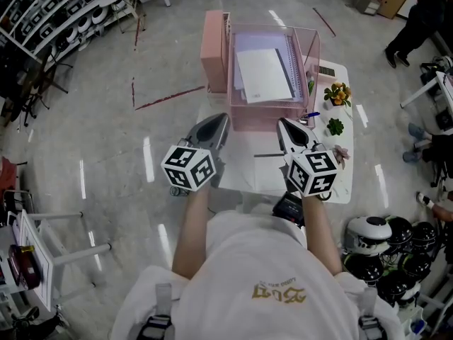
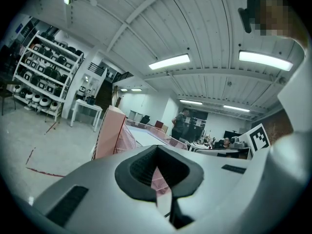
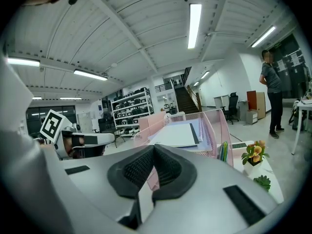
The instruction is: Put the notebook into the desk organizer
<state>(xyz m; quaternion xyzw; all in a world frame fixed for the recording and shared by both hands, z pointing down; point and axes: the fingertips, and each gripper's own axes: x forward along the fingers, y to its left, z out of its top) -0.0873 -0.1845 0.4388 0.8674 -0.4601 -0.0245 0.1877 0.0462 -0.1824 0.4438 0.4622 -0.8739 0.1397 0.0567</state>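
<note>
A white notebook (image 1: 263, 75) with a dark spine lies on top of a lilac spiral notebook (image 1: 249, 47) inside the pink mesh desk organizer (image 1: 311, 55) at the far end of the white table (image 1: 241, 168). In the right gripper view the white notebook (image 3: 175, 136) rests flat in the pink organizer (image 3: 222, 126). My left gripper (image 1: 214, 123) and right gripper (image 1: 286, 126) hover side by side just in front of the organizer, both shut and empty. The left gripper (image 2: 157, 165) points past the organizer (image 2: 111, 133).
A small potted plant with orange flowers (image 1: 337, 93), a green succulent (image 1: 334, 127) and a blue pen (image 1: 313, 115) stand on the table's right side. Helmets (image 1: 386, 250) lie on the floor at right. A person (image 1: 417, 16) stands at the far right; shelving (image 1: 49, 16) lines the left.
</note>
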